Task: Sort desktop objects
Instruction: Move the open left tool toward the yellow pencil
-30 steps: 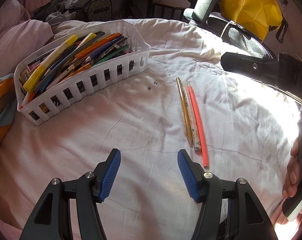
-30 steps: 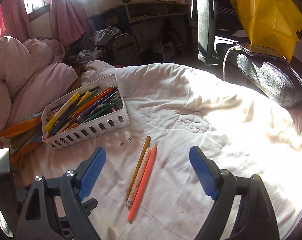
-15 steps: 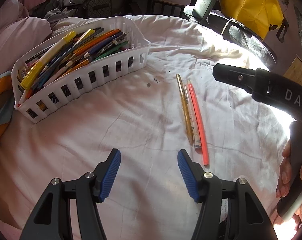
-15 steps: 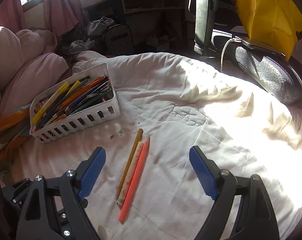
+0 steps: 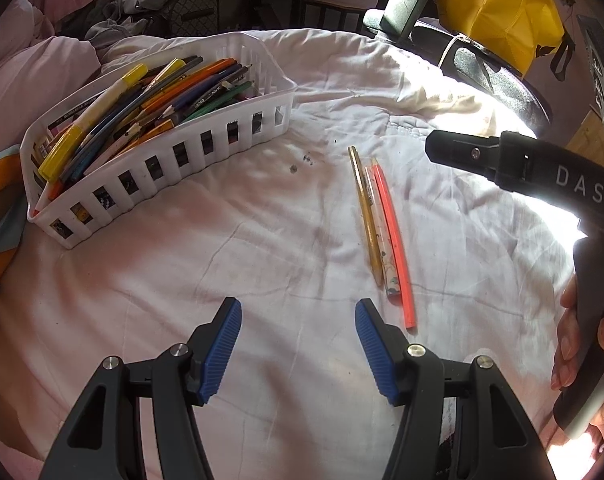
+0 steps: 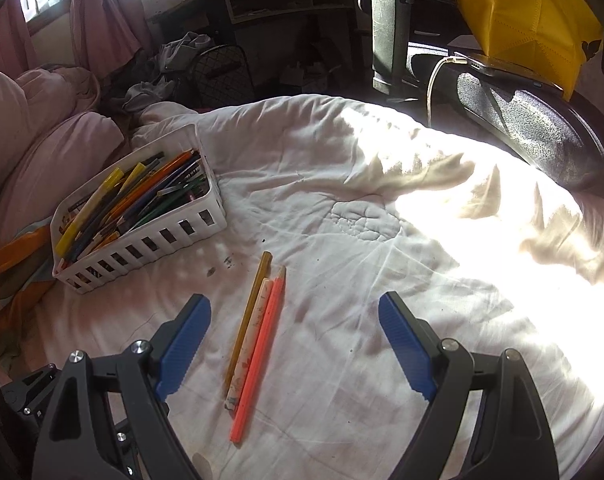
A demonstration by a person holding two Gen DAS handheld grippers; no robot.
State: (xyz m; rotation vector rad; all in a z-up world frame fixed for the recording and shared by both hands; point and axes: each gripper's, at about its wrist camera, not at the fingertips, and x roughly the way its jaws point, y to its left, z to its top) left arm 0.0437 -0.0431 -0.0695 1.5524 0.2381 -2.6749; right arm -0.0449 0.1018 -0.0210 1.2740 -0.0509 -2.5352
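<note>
A: Left gripper?
B: Fingers spread wide, nothing between them, hovering over the white bed sheet.
A: Right gripper?
B: Fingers also spread wide and empty, hanging above three pencils.
A: Pencils, exactly where?
B: Side by side on the sheet, touching: yellow pencil, pale patterned pencil, orange pencil. Near the right gripper's left finger, just ahead and to the right of the left gripper.
A: Farther out?
B: White slotted basket full of pens and pencils, well apart from the three. Beyond, yellow bag on a black chair.
</note>
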